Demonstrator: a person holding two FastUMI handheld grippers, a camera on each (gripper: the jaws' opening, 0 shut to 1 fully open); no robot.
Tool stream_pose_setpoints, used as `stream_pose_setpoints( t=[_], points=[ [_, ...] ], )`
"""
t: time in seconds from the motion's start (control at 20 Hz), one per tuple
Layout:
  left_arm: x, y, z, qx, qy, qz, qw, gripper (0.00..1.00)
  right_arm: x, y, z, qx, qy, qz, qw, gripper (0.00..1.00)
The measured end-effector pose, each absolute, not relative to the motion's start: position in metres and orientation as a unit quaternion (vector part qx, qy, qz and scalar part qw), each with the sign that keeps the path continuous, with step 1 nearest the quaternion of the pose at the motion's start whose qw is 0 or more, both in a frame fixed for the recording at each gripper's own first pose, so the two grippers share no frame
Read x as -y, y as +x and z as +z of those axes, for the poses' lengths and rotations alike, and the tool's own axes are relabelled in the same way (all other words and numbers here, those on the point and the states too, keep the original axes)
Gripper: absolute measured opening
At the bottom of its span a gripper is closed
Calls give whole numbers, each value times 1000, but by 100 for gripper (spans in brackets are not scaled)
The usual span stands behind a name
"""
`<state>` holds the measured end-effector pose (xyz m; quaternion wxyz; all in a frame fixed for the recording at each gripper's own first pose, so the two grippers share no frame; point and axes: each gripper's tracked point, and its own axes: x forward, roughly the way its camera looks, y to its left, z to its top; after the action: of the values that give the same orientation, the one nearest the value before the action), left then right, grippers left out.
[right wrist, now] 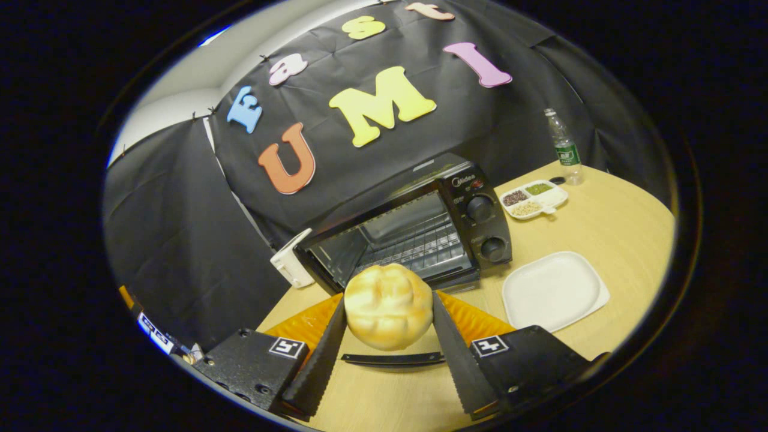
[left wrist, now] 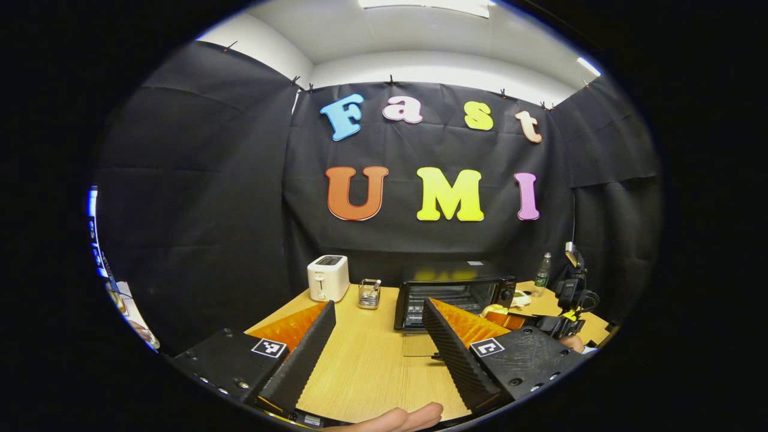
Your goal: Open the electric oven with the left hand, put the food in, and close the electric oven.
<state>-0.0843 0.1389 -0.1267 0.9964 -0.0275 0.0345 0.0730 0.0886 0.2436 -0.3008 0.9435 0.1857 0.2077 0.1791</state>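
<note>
Right tool (right wrist: 389, 354) gripping bun (right wrist: 389, 306), oven (right wrist: 414, 234) door open

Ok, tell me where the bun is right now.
In the right gripper view the bun sits clamped between the right gripper fingers, held above the table just in front of the open oven.

toaster (left wrist: 327, 277) left of oven (left wrist: 453, 292) | plate (right wrist: 553, 290) right of oven

left gripper (left wrist: 375, 336) — fingers spread wide, nothing between | right gripper (right wrist: 389, 336) — both fingers clamped on its load
</note>
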Motion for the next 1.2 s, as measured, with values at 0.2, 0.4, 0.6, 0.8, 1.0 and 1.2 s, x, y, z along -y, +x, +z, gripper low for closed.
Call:
stream_pose_setpoints(
  t=[0.2,0.4,0.6,0.8,1.0,1.2],
  points=[
    [-146,-77,-134,-37,-27,72,996,95,-267,115,-316,-207,170,172,948,82],
    [-151,-66,-144,-49,-24,77,996,95,-278,167,-330,-203,127,137,961,86],
    [-151,-56,-154,-61,-14,77,995,95,-290,222,-326,-191,88,121,970,87],
    [-151,-48,-163,-72,-11,77,994,95,-305,267,-329,-196,46,119,972,82],
    [-154,-44,-170,-82,-7,80,993,95,-309,297,-326,-167,0,111,980,82],
    [-155,-45,-170,-87,-8,82,993,95,-312,305,-327,-152,-36,110,982,94]
  ],
)
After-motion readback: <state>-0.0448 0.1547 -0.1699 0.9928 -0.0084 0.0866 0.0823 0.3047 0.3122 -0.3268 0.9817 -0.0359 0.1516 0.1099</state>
